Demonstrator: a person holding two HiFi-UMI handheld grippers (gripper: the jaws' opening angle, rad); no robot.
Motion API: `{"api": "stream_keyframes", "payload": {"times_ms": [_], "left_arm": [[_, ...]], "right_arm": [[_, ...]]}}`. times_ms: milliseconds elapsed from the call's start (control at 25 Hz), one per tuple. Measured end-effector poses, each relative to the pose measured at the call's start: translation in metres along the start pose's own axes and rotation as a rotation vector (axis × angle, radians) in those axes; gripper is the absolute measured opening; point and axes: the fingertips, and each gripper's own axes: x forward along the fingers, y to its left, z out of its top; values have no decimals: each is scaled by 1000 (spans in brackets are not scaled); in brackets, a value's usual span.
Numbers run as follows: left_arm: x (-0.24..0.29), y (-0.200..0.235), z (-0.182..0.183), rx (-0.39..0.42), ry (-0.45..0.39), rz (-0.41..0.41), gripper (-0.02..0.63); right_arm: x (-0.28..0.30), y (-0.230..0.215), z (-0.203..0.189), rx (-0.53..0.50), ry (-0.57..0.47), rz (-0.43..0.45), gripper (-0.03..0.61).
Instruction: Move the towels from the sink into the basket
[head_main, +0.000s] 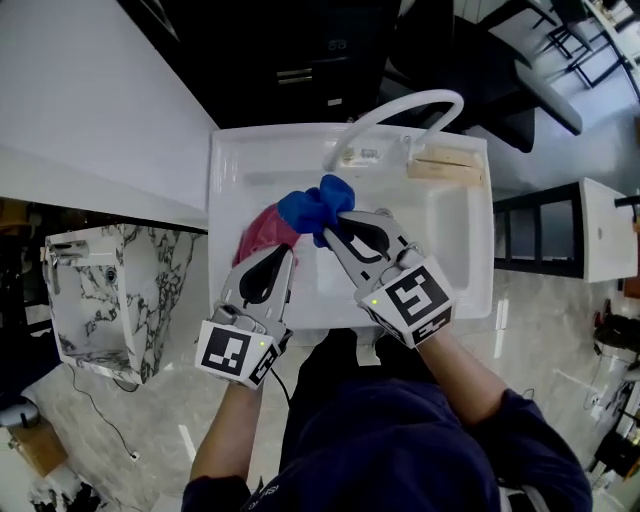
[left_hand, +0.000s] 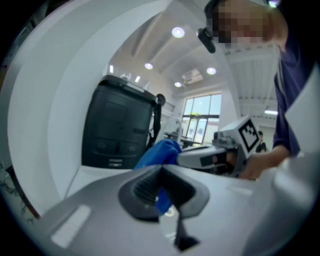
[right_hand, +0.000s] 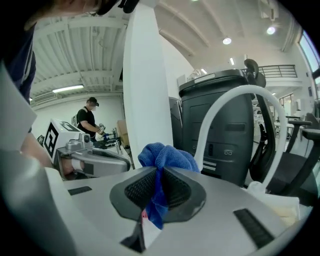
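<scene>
Right gripper (right_hand: 159, 172) jaws clamp the bunched, plush blue towel (head_main: 315, 208) above the white rectangular sink (head_main: 228, 170). Left gripper (left_hand: 161, 170) jaws are closed, with blue cloth between the ribbed pads. A crumpled pink towel (head_main: 262, 232) shows at the left tips, over the basin.

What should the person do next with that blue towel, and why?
Probably raise the blue towel clear of the sink rim before carrying it anywhere. The right gripper is clamped on it, but it is over the basin, right beside a pink towel that it could drag along.
</scene>
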Motion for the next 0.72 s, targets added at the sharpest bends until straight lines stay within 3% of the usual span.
{"api": "stream_keyframes", "payload": {"times_ms": [720], "left_arm": [[113,-188,0,100,94,-307,8]], "right_arm": [[-190,-105,-56,151,-38,-246,35]]}}
